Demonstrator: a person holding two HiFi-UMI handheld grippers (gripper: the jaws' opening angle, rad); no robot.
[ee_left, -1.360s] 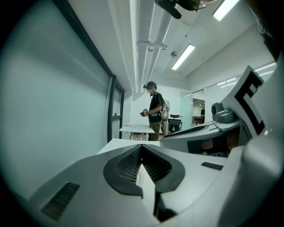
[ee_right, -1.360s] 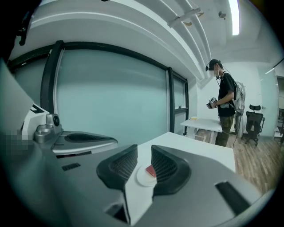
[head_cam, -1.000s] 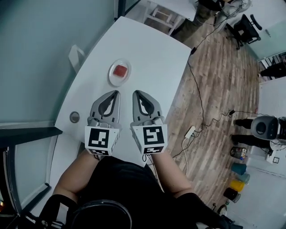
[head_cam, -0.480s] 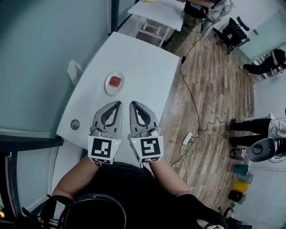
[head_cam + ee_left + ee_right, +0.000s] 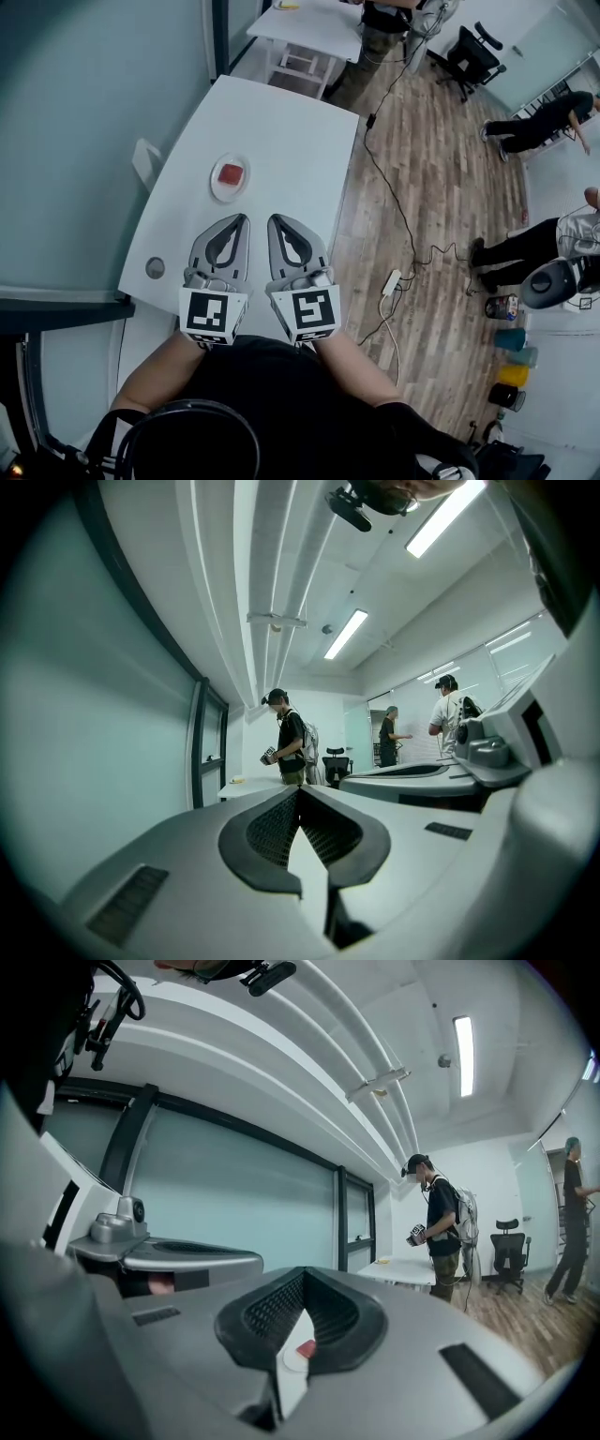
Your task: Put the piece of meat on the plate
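At far left I see a flat teal wall (image 5: 84, 112), with a white chair back (image 5: 145, 161) tucked against the table's left edge. The table (image 5: 291, 122) is a smooth white slab with rounded corners. A small round grey disc (image 5: 155, 268) is set near its near left corner.

Further in lies the plate (image 5: 218, 188), round, white and shallow. The meat (image 5: 231, 173) sits on its middle, a squarish red slab, already where the task wants it. Nothing stands between the plate and my grippers.

The left gripper (image 5: 245, 218) and the right gripper (image 5: 273, 219) are side by side over the table's near end, well short of the plate. Both are matte grey plastic with curved jaws and black ribbed pads, and each carries a black-and-white marker cube (image 5: 214, 314) at the back.

In the left gripper view the jaws are clenched tip to tip, with nothing gripped. In the right gripper view the jaws are likewise clenched and empty. Through the slit behind their tips I can see the plate and the meat ahead on the table.

Right of the table is a wood-plank floor (image 5: 441, 187) with a white power strip (image 5: 392, 279) lying on it. At far right a person (image 5: 534, 127) in black leans forward, another stands nearer, and some coloured tubs (image 5: 512, 339) are lined up below them.
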